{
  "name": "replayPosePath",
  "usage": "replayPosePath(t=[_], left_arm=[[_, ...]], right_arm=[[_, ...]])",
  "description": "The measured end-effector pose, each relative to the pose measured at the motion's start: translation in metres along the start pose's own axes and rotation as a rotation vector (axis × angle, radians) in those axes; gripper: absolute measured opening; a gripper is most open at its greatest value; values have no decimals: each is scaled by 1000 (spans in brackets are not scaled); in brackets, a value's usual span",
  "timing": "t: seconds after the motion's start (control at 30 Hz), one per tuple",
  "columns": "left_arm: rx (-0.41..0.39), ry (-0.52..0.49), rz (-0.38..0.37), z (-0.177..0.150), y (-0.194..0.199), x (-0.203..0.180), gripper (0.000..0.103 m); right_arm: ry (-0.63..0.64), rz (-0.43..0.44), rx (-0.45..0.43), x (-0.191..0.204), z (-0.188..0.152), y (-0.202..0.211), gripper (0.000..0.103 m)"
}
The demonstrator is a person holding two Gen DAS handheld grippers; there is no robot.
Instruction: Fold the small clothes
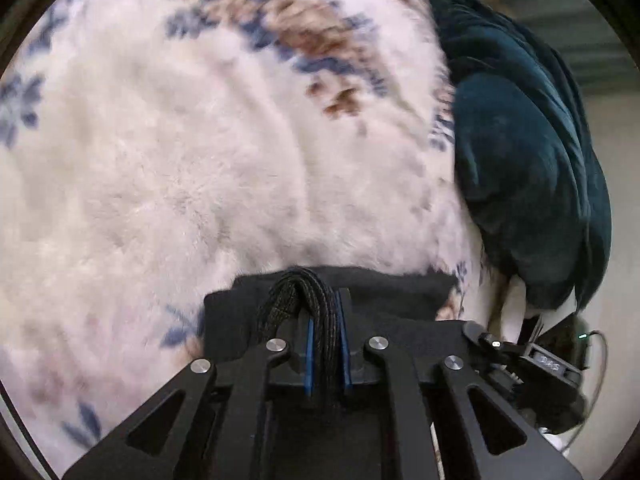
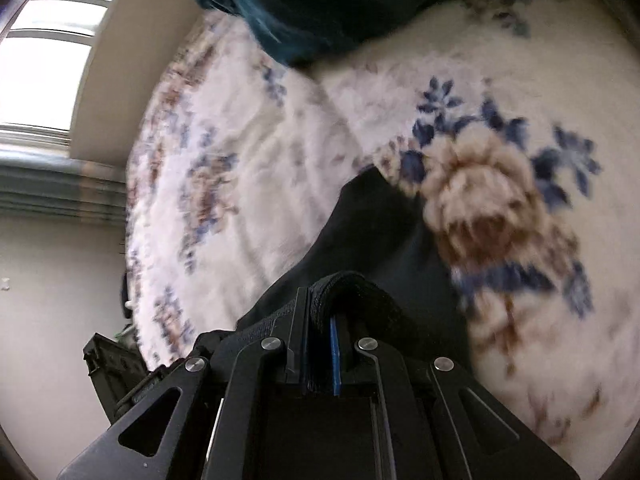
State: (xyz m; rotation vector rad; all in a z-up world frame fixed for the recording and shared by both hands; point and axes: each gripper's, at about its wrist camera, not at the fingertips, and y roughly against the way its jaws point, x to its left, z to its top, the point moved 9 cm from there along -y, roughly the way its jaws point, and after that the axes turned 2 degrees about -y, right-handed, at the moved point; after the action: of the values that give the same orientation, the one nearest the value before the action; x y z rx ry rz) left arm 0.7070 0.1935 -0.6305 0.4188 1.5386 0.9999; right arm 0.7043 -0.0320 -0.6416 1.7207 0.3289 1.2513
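Garment [image 1: 360,292] edge in both tools.

one small black knit garment [image 1: 320,292], one fluffy white blanket with blue and brown flowers [image 1: 180,160], one dark teal velvet cushion [image 1: 528,152] at the far right, two black grippers.

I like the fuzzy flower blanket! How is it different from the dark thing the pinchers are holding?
The blanket is white with blue and brown flowers; the black garment is plain. The blanket looks fluffy, the black garment smoother, with a ribbed band. The blanket lies spread out, while the left gripper and right gripper pinch the black garment. Both are soft cloth.
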Motion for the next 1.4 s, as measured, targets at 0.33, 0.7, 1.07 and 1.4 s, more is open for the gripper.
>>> replayPosePath(t=[0.33, 0.7, 1.07, 1.4], left_arm=[[-108, -15, -139, 9, 35, -14, 66], [-256, 43, 66, -151, 121, 13, 68], [-364, 434, -122, -201, 16, 30, 79], [-406, 503, -155, -224, 40, 29, 79]], right_arm=[[10, 166, 10, 0, 33, -15, 70], [276, -98, 69, -68, -33, 53, 80], [237, -117, 224, -137, -75, 66, 102], [257, 17, 264, -88, -11, 2, 102]])
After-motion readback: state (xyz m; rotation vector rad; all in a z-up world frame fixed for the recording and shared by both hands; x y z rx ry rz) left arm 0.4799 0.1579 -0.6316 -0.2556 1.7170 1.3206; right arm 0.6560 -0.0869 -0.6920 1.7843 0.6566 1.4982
